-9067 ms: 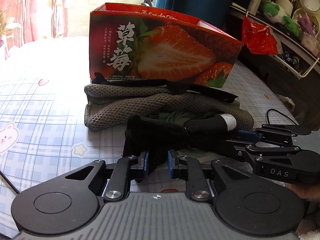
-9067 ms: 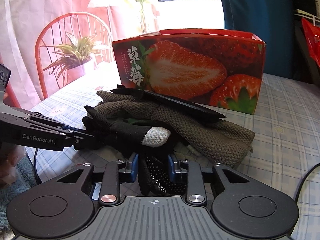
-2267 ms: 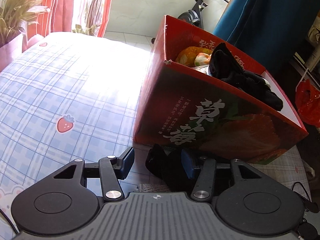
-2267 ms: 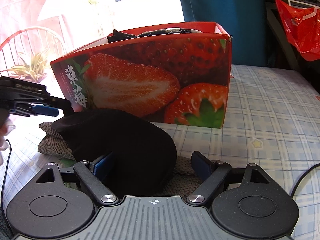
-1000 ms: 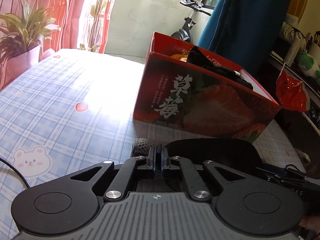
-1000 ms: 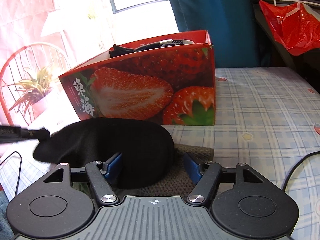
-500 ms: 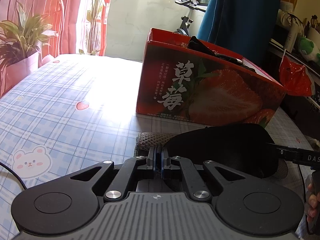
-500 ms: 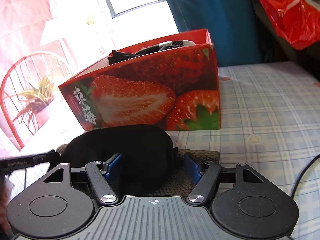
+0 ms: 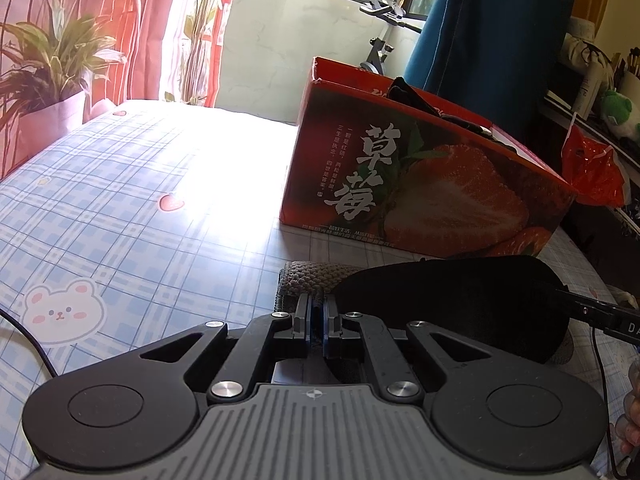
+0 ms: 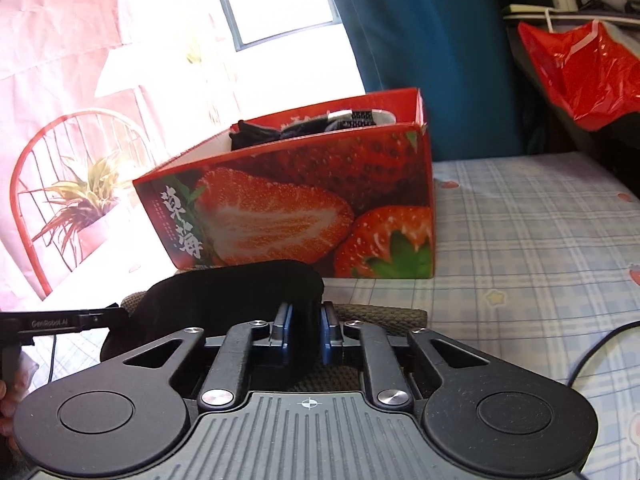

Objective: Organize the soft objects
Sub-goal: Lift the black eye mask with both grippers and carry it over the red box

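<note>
A black soft pad (image 9: 460,296) lies on a grey-brown knitted cloth (image 9: 308,276) in front of the red strawberry box (image 9: 420,184). My left gripper (image 9: 317,320) is shut on the pad's thin left end, just above the knit. My right gripper (image 10: 306,330) is shut on the pad's (image 10: 240,292) right end, with the knit (image 10: 380,316) under it. Each gripper shows at the edge of the other's view. The box (image 10: 304,208) holds dark soft items (image 10: 260,136).
The table has a blue checked cloth (image 9: 120,200). A potted plant (image 9: 48,80) and a red chair (image 10: 48,168) stand beyond the left edge. A red plastic bag (image 10: 580,76) hangs at the right. A black cable (image 10: 600,352) lies on the right.
My right gripper has closed on the black pad; half a second ago its fingers were spread around it. The left gripper stays shut on the other end.
</note>
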`<action>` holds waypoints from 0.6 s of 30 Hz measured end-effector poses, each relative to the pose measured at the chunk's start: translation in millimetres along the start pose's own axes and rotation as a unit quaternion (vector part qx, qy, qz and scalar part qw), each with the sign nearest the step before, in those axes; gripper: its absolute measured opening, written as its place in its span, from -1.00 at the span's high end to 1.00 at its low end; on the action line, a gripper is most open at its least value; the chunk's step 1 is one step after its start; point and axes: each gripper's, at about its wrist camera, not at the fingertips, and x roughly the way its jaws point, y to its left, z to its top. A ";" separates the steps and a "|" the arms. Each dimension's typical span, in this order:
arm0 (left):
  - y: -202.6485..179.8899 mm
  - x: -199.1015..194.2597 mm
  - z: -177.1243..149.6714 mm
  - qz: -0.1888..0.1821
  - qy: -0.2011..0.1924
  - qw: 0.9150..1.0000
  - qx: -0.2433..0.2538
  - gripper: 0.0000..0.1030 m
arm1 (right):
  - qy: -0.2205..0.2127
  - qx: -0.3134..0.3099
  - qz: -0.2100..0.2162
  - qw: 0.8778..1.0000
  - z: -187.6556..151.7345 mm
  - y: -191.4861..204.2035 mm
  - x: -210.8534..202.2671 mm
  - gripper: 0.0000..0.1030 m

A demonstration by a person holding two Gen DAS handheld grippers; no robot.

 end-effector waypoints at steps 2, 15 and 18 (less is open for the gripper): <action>0.2 -1.7 -0.5 -0.001 -0.001 1.000 0.001 0.86 | 0.001 -0.001 -0.003 1.000 -2.4 -0.2 -2.1 0.78; -5.2 -3.8 -3.7 -0.025 0.005 1.000 0.015 0.17 | 0.020 0.000 -0.016 1.000 -13.7 -1.4 3.0 0.77; -6.2 -1.6 -5.0 -0.026 0.012 0.999 0.015 0.14 | 0.022 0.001 -0.016 1.000 -14.6 -2.2 4.4 0.76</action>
